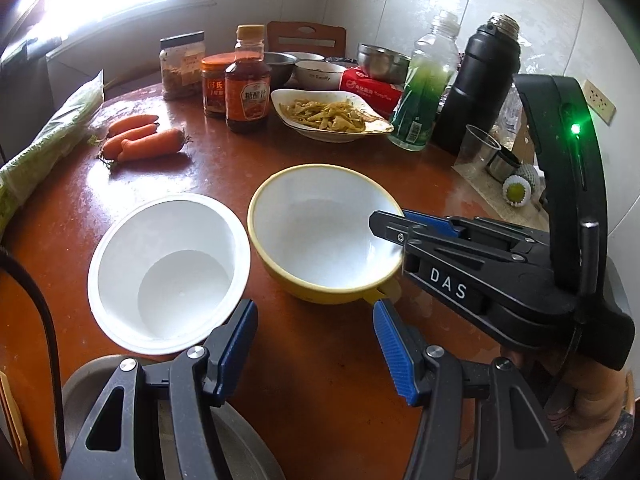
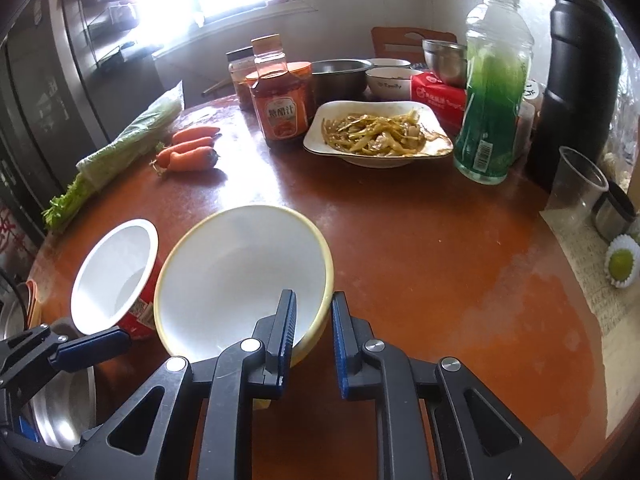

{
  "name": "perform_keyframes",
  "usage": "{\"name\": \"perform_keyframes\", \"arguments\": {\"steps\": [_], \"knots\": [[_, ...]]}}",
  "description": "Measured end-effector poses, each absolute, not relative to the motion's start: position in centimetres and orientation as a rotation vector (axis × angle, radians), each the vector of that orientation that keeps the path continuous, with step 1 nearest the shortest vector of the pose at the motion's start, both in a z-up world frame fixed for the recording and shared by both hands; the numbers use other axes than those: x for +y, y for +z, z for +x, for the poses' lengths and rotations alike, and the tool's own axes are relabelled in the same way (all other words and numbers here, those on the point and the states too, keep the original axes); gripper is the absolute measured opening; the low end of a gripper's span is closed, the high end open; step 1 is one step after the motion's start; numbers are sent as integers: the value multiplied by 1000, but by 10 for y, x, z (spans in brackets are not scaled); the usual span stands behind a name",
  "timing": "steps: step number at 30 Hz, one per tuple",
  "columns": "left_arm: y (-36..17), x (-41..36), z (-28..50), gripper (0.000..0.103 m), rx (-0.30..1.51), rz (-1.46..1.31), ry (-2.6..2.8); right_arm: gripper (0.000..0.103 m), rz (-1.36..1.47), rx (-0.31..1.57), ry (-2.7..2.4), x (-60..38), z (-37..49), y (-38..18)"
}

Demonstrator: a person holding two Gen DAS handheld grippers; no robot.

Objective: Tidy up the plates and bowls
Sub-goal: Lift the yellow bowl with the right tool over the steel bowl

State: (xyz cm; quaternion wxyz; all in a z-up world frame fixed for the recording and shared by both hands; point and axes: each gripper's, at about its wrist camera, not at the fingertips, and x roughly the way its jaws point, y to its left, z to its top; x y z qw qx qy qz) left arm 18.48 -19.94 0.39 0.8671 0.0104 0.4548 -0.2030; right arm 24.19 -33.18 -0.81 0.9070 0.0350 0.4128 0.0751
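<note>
Now right gripper (image 2: 314, 340) pinching yellow bowl (image 2: 224, 280) rim.

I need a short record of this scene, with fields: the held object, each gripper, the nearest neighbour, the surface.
held object: yellow bowl, white inside, gripped at its near rim
right gripper: shut on the yellow bowl's rim, one finger inside, one outside
left gripper: open, holding nothing
nearest neighbour: white paper bowl, left of the yellow bowl
surface: round brown table

Two close wrist views angled down over the round table (image 1: 320, 360), both sharing the yellow bowl (image 2: 240, 280).
</note>
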Motion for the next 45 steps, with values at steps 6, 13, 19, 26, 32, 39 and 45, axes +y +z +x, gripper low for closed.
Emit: {"name": "perform_keyframes", "arguments": {"steps": [6, 13, 19, 26, 32, 39, 45], "knots": [[2, -195, 202, 59, 986, -35, -428, 17, 78, 865, 161, -334, 249, -9], [-2, -198, 215, 51, 990, -74, -453, 18, 74, 867, 190, -334, 255, -11], [-4, -200, 226, 49, 1007, -76, -422, 19, 66, 865, 207, -334, 254, -12], [-4, -192, 240, 49, 1050, -155, -433, 20, 85, 865, 209, -338, 255, -11], [-4, -192, 237, 49, 1063, -168, -458, 20, 109, 862, 210, -343, 245, -12], [-5, -199, 235, 49, 1053, -127, -418, 21, 113, 838, 218, -343, 233, -6], [-7, -203, 234, 49, 1048, -103, -399, 22, 125, 840, 209, -344, 236, -10]]}}
